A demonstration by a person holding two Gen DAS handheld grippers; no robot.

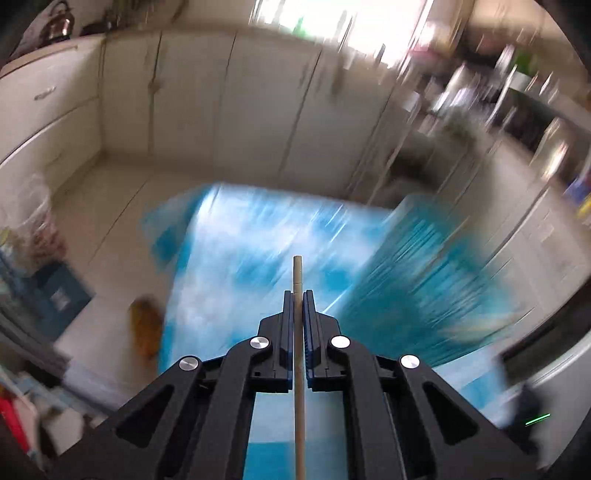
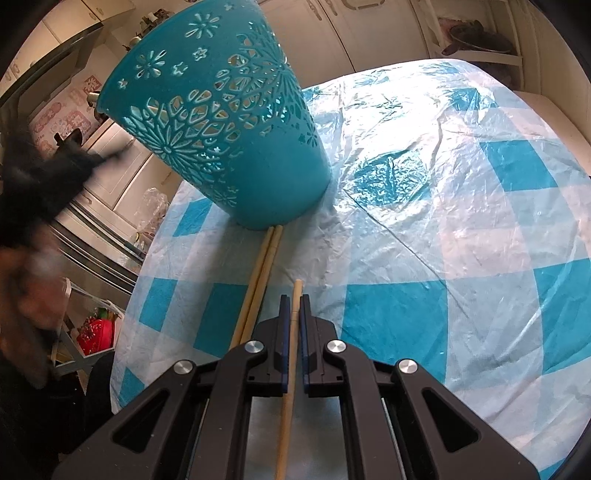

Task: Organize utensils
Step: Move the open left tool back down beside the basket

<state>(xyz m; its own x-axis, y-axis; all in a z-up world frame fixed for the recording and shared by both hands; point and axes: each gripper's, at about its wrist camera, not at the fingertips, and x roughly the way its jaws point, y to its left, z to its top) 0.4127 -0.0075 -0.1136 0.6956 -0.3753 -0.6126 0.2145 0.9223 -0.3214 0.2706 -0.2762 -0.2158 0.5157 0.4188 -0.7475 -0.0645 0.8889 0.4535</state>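
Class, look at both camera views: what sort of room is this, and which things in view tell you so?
Most likely a home kitchen: cream cabinet doors line the wall, a kettle sits on the counter, and a table under a blue-checked cloth carries a teal basket and chopsticks.

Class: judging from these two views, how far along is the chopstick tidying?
Done: nothing visibly in the teal basket. In hand: the left gripper grips one chopstick, the right gripper another chopstick. Left: two loose chopsticks lie on the checked tablecloth by the basket.
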